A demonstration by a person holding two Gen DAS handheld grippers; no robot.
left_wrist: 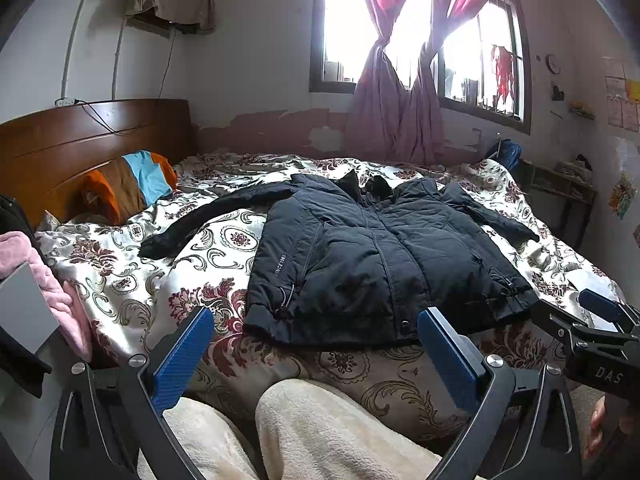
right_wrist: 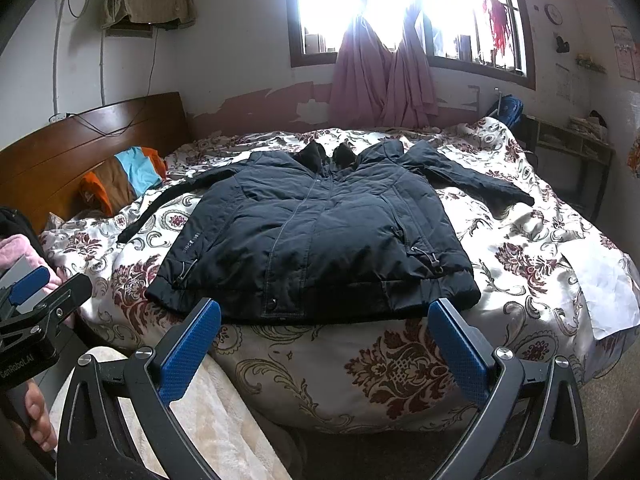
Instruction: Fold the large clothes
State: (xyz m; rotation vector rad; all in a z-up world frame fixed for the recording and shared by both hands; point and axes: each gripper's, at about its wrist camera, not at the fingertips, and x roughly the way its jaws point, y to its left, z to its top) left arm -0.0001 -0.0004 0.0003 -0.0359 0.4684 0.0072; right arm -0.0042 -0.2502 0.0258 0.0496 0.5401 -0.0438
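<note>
Cream fleece over my knees [left_wrist: 320,432] sits closest, right under both sets of fingers. My left gripper [left_wrist: 316,356] has its blue fingers [left_wrist: 184,356] spread wide with nothing between them, and my right gripper [right_wrist: 324,348] is just the same, spread and empty. Both hang short of the bed's near edge, not touching anything.

Past the fingertips, the floral quilt [right_wrist: 400,360] drops over that near edge of the bed. On top of it lies the dark padded jacket [left_wrist: 376,256], front up and zipped, its hem running along the near edge and its collar pointing toward the far edge by the window [left_wrist: 400,28]. One sleeve [left_wrist: 208,216] stretches toward the headboard [left_wrist: 80,140] side; the other reaches toward the opposite edge. The hem is just beyond my fingers, well within reach but apart from them.

My worry is the padding: it looks thick and slippery, so I judge a shallow pinch could catch only the top layer and let the back slide away. The quilt is loose too, and biting low at the hem could drag it up with the jacket. The drawcords [right_wrist: 432,258] at the hem might also snag a fingertip.
</note>
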